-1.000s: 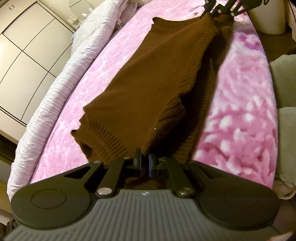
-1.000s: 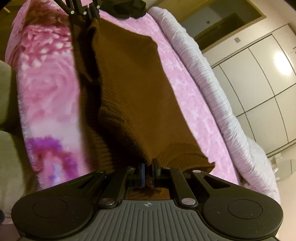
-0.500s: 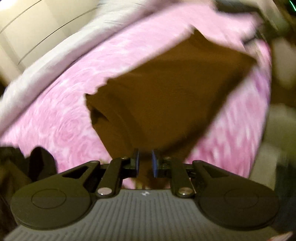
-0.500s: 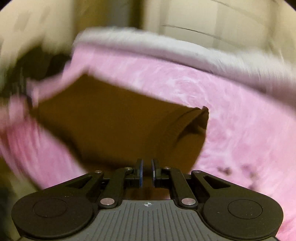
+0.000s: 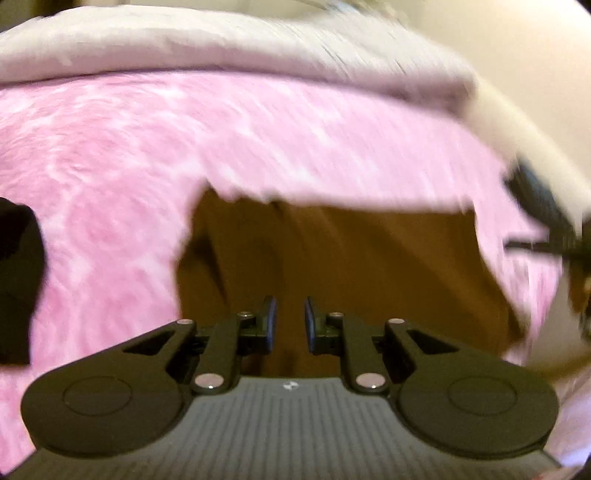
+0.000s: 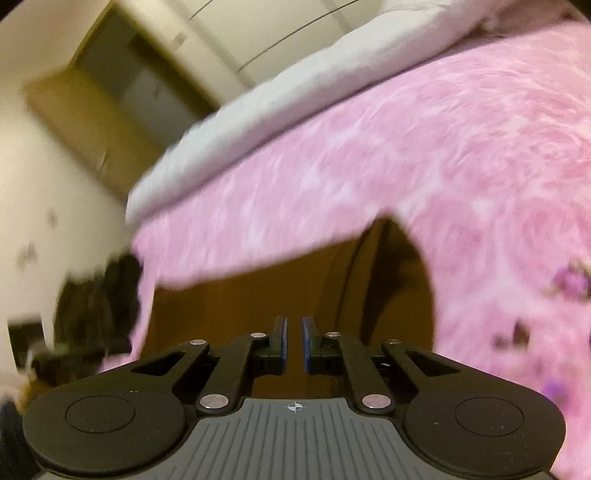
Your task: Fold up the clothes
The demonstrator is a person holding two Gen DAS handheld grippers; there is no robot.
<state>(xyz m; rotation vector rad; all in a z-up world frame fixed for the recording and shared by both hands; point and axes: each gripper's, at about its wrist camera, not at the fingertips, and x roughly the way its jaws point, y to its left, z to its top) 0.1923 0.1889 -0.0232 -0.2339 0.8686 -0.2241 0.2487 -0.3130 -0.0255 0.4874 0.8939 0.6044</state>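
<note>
A brown knit sweater (image 5: 351,258) lies on the pink blanket (image 5: 110,166) of the bed. It also shows in the right wrist view (image 6: 295,291). My left gripper (image 5: 288,321) is just above the sweater's near edge, its jaws a small gap apart with nothing between them. My right gripper (image 6: 293,345) is over the sweater's other end, its jaws slightly apart and empty. Part of the right gripper (image 5: 543,218) shows at the right edge of the left wrist view. Both views are blurred by motion.
A pale quilt (image 5: 221,48) lies rolled along the far side of the bed, also in the right wrist view (image 6: 295,85). A dark garment (image 5: 18,280) lies at the left. White wardrobe doors (image 6: 295,22) and a doorway (image 6: 129,85) stand behind.
Both grippers let go of the sweater, which now lies on the blanket. Both grippers swung round from facing along the bed to facing across it.
</note>
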